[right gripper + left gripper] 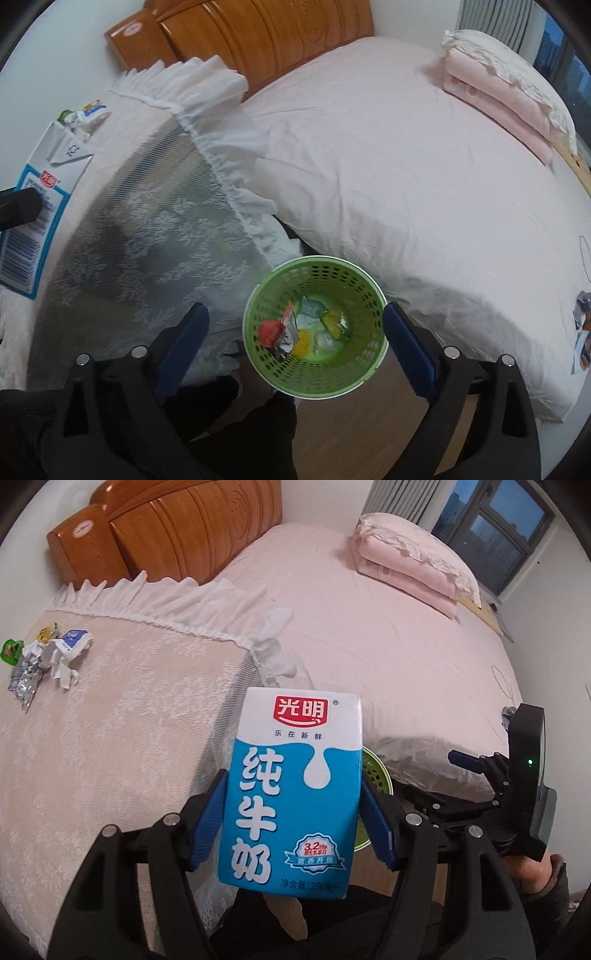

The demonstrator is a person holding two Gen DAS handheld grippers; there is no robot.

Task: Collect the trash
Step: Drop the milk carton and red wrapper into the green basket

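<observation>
Home bedroom, pink-sheeted bed (369, 635) at centre, carved wooden headboard (177, 528) upper left, folded quilt (410, 561) and night window (495, 524) upper right.

Milk carton (291, 794): white top, blue lower body, red logo, white characters and drop.
Basket (258, 295): green, perforated grid wall.
Desk cover (110, 709): beige lace, white floral pattern, white ruffle.
Bed sheet (388, 657): plain pale pink.
Headboard (184, 531): orange-brown carved wood.
Tool pads (208, 819): blue.
</observation>
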